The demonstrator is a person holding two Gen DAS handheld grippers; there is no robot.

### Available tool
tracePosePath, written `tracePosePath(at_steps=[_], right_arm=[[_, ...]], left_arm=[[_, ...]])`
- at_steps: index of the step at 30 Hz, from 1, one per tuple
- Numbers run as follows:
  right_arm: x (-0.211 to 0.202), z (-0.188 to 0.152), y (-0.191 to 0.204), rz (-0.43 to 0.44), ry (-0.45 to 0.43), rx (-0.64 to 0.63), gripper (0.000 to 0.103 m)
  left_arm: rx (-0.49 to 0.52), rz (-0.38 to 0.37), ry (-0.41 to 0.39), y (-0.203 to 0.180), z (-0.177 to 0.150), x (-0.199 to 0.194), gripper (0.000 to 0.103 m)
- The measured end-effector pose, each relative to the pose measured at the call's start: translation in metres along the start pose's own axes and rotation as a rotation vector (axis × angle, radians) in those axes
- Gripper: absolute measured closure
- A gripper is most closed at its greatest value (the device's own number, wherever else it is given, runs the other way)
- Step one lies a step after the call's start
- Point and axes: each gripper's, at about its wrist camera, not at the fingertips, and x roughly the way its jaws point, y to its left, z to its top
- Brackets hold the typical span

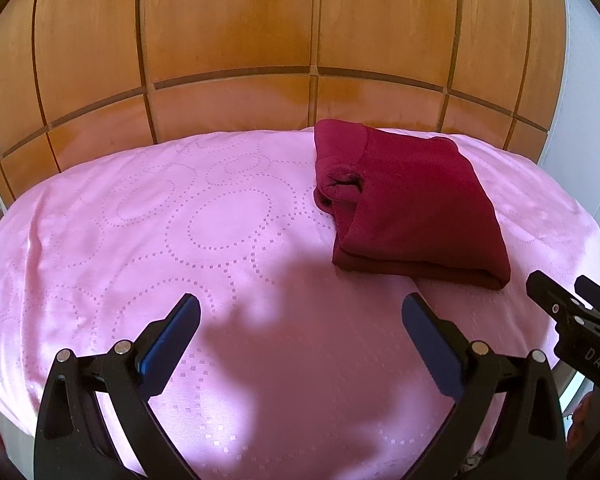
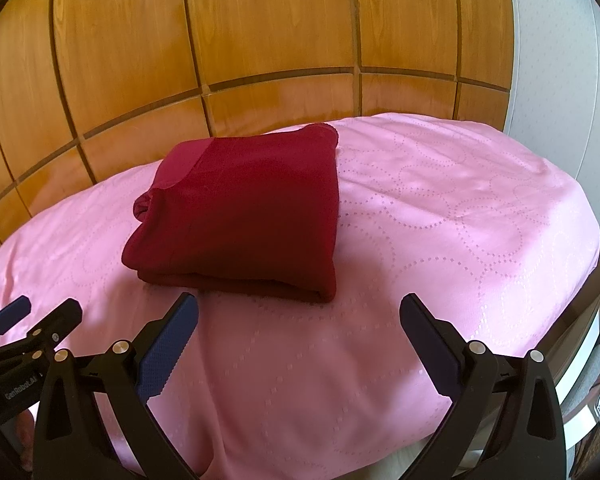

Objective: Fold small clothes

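Observation:
A dark red garment lies folded into a compact rectangle on the pink cloth, toward the far right in the left wrist view and centre-left in the right wrist view. My left gripper is open and empty, hovering over bare pink cloth to the near left of the garment. My right gripper is open and empty, just short of the garment's near folded edge. Each gripper shows in the other's view: the right one at the right edge, the left one at the lower left.
The pink cloth with a dotted-circle pattern covers a rounded surface. Wooden panelled doors stand close behind it. A pale wall is at the right. The surface's near and right edges drop off beside the right gripper.

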Motion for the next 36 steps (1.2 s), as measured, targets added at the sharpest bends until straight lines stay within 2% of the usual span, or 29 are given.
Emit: tracePosePath(at_steps=[29,32,36], right_arm=[[0.022,0.0,-0.011,0.013,0.052,0.027,0.003],[0.032,0.01,-0.021,0.016,0.056,0.052,0.003],[0.053,0.038,-0.051,-0.048,0.017,0.093,0.003]], left_arm=[[-0.009,-0.005,0.063,0.004,-0.003,0.02,0.002],[0.0,0.0,0.093,0.011,0.004,0.03,0.002],[-0.016,-0.001,0.141,0.044,0.018,0.051,0.002]])
